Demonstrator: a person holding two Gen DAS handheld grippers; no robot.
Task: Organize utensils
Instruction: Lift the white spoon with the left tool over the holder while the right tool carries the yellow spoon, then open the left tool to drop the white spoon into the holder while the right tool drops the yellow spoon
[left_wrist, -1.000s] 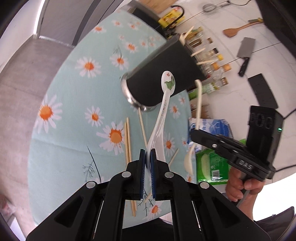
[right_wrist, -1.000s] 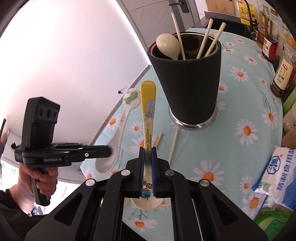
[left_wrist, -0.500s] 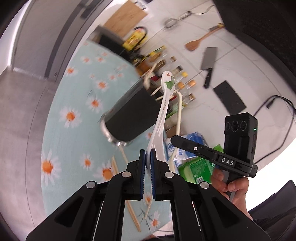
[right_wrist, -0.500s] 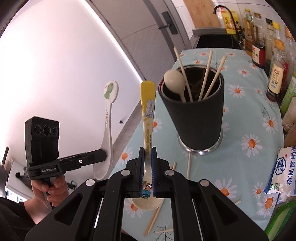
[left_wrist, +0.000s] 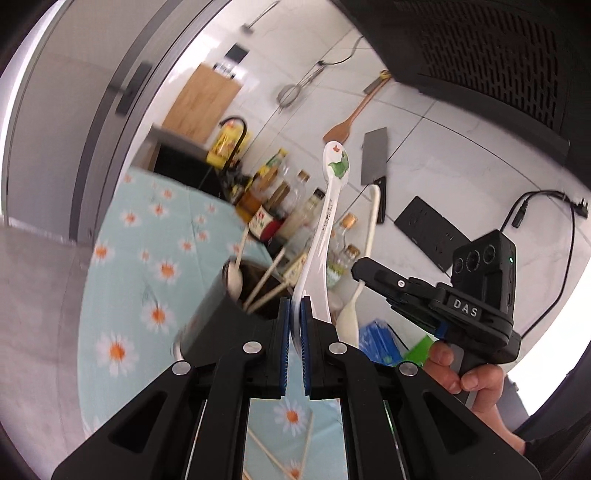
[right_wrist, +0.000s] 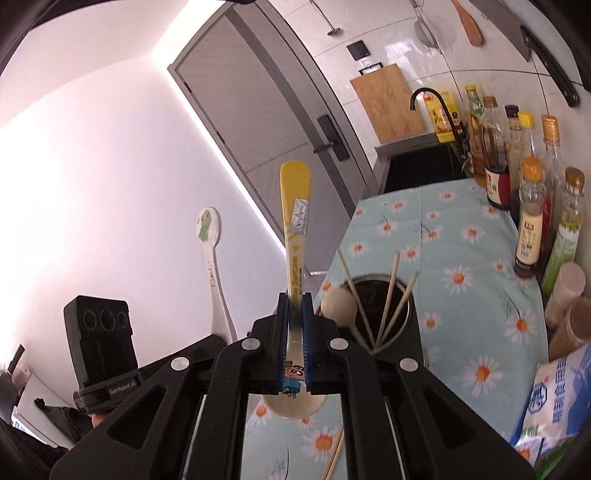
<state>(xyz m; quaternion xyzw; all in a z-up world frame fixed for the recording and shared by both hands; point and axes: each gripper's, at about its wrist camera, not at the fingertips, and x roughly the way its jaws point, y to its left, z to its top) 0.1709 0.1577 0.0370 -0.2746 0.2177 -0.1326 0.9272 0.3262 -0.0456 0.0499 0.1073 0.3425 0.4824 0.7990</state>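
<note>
My left gripper (left_wrist: 294, 314) is shut on a white spoon with a green dinosaur print (left_wrist: 327, 218), handle pointing up; it also shows in the right wrist view (right_wrist: 212, 254). My right gripper (right_wrist: 295, 314) is shut on a yellow cartoon spoon (right_wrist: 295, 229), handle up, bowl below the jaws; it appears cream-coloured in the left wrist view (left_wrist: 365, 258). Both are held above the table beside the black utensil holder (right_wrist: 402, 332), which holds a cream spoon (right_wrist: 338, 304) and several chopsticks (right_wrist: 391, 295). The holder also shows in the left wrist view (left_wrist: 218, 321).
Loose chopsticks (left_wrist: 273, 454) lie on the daisy tablecloth (right_wrist: 469, 266). Sauce bottles (right_wrist: 532, 214) line the right edge, food packets (right_wrist: 554, 402) at front right. A sink (right_wrist: 417, 162) lies beyond. A cleaver (left_wrist: 373, 158) and spatula (left_wrist: 343, 125) hang on the wall.
Both grippers have risen and tilted up with their spoons. The holder now sits lower in both views, seen from above its rim.
</note>
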